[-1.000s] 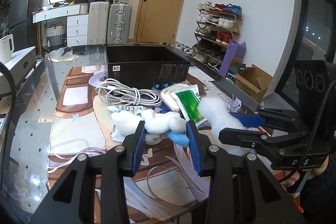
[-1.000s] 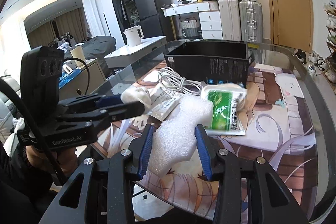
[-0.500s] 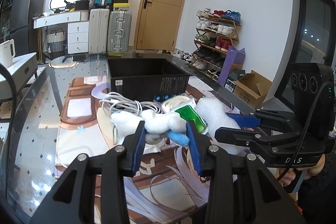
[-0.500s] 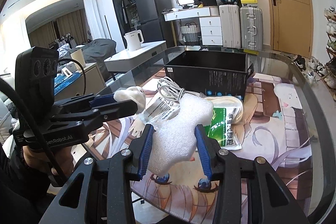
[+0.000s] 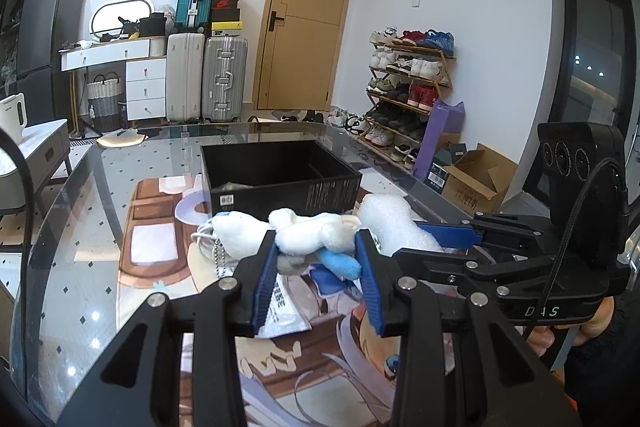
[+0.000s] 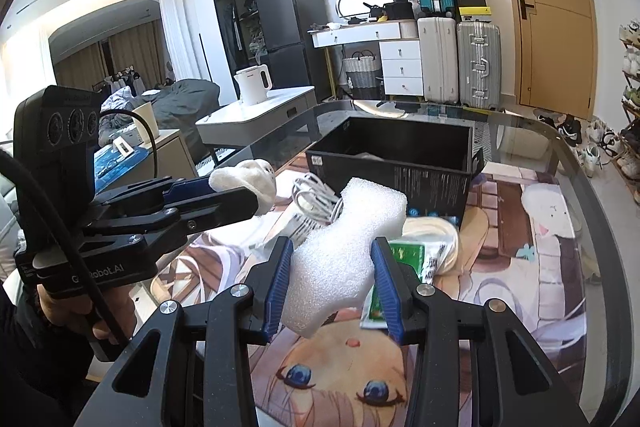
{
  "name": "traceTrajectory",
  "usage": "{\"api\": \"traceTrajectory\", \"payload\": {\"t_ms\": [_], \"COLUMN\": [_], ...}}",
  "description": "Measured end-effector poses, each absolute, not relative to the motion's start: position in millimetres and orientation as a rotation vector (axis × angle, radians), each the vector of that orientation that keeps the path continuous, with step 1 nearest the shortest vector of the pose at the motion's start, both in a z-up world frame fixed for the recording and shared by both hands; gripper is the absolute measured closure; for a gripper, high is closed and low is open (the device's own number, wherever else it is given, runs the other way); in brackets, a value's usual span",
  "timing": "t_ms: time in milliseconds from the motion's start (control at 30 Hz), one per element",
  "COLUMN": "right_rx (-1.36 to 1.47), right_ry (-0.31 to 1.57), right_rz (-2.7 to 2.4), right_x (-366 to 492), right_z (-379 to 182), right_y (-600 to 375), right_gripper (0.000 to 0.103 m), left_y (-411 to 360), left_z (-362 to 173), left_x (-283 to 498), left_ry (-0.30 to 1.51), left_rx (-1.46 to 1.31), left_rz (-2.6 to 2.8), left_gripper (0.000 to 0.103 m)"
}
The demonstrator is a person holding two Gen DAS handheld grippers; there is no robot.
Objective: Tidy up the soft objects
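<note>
Both loads up off the tabletop (image 5: 96, 211), box (image 5: 280, 173) ahead at frame centre in both views.

Left claw (image 5: 316, 267): nearly closed, pads pinching white plush toy (image 5: 312, 233) across its middle. Toy's head and a ball chain hanging out to the left of the pads, blue limb poking out below right. Toy at centre of left view; at mid-left of right view, sticking out past the claw tips.

Right claw (image 6: 332, 285): at its tightest, clamped on white foam piece (image 6: 344, 247) at its narrow waist. Foam's wider end jutting up toward the box, lower end hanging between the pads. Foam at lower centre of right view; at right of centre in left view, beside the toy.

Step in hand, as judged: carry both to the box and drop in. To do well:
- Clear near rim before lowering; the chain looks likely to snag there.
- Keep squeeze light but steady; both things compress and could slip.
- Keep claws apart over the opening; one in at a time if cramped.
- Box not empty; something pale inside at left, contents otherwise unclear.

Pose: both claws tilted moderately down, side by side, pointing at the box. Hand (image 6: 80, 311) on left handle, lower left of right view. Cable (image 6: 316, 197) and packets (image 6: 428, 251) left on tabletop below.
</note>
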State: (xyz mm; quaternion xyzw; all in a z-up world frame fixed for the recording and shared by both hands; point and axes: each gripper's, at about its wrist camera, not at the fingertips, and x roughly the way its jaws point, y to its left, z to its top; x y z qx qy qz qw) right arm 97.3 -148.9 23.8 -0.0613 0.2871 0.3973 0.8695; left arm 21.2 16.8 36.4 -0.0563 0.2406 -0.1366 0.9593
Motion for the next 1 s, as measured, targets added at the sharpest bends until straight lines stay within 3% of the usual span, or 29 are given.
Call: {"api": "traceTrajectory", "payload": {"t_ms": [1000], "right_rx": [-0.073], "right_ry": [0.586], "right_rz": [0.795], "right_x": [197], "right_z": [49], "right_y": [-131], "right_gripper": [0.062], "left_y": [27], "left_z": [59], "left_x": [100], "left_ry": [0.445], "left_rx": [-0.075], "left_rz": [-0.231], "left_gripper": [0.066]}}
